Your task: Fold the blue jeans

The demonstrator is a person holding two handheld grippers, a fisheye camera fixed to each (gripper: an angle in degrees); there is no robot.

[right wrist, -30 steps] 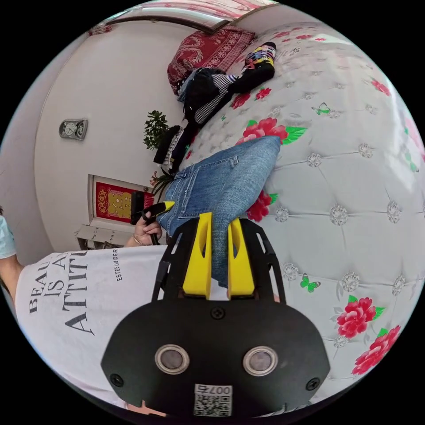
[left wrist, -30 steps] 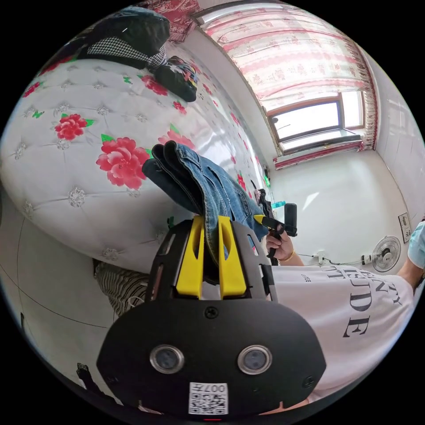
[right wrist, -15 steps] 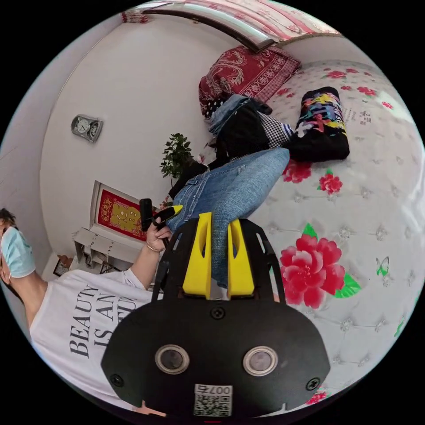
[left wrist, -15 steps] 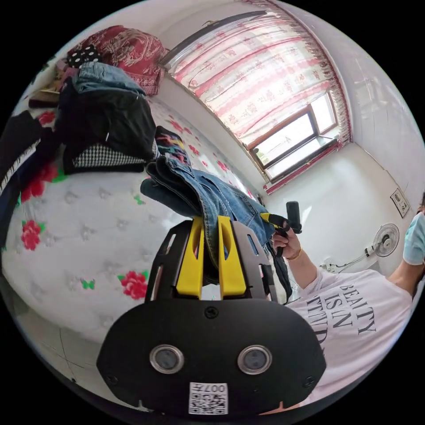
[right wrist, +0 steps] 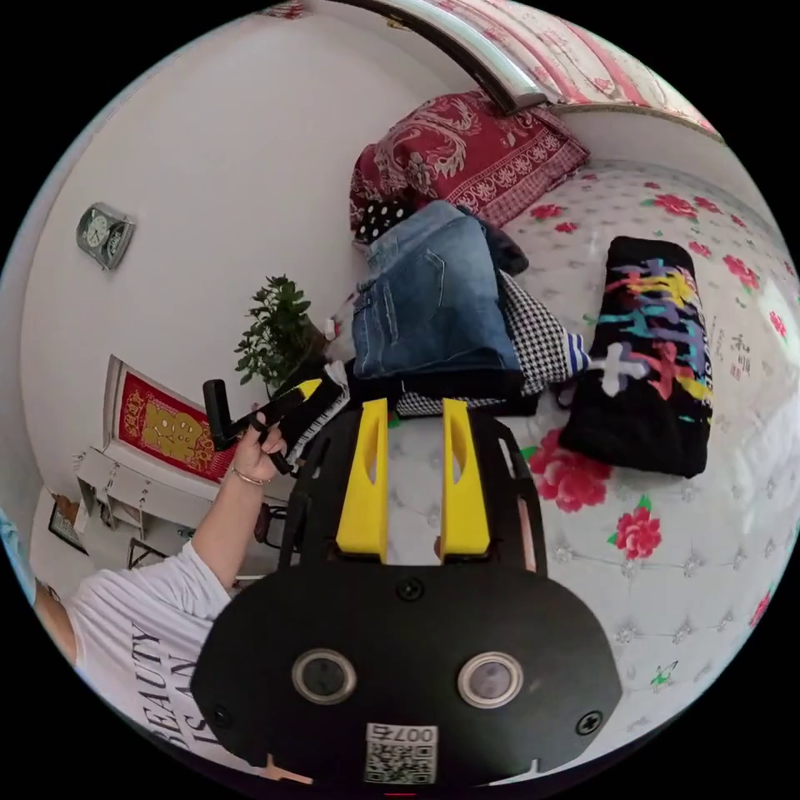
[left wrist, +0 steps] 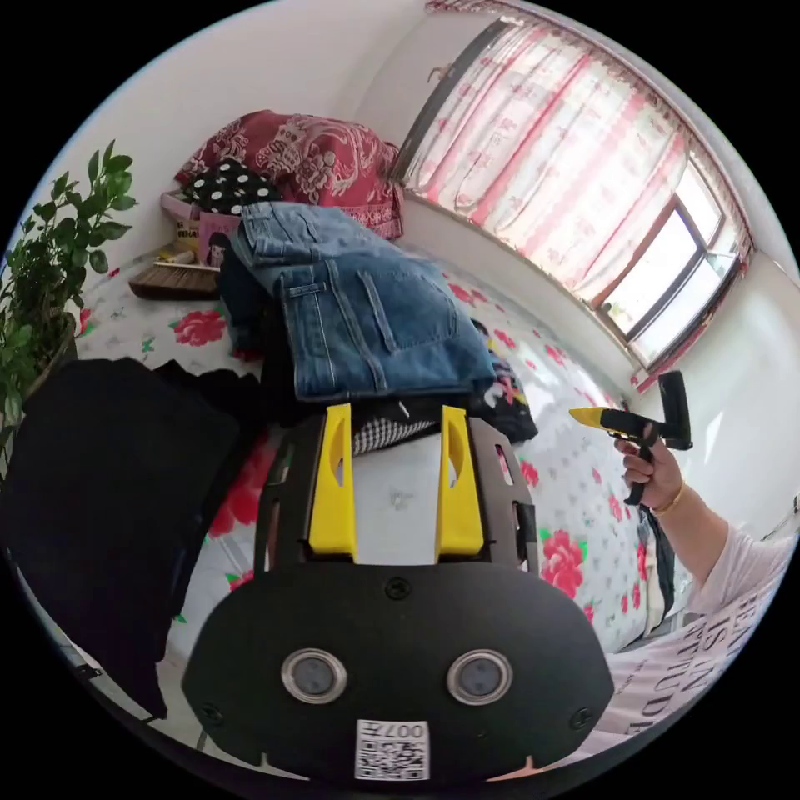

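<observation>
Two hand-held grippers are in play. The left hand-held gripper [left wrist: 389,417] has its yellow jaws spread apart with nothing between them, and the right hand-held gripper [right wrist: 414,412] likewise stands with jaws parted and empty. Each also appears in the other's view, held in a hand off to the side: the right one [left wrist: 602,419] and the left one [right wrist: 293,396].

Just past the jaw tips of both lies one pair of folded blue jeans [left wrist: 367,321] [right wrist: 429,304], resting on top of a pile of dark and houndstooth clothes [right wrist: 517,358] on the flowered bed [right wrist: 667,533]. Its long axis runs away from the grippers, back pocket facing up. One folded black garment with coloured print [right wrist: 654,358] lies beside the pile. Farther off sit one red pillow [right wrist: 462,158] and one green plant [right wrist: 279,333].
</observation>
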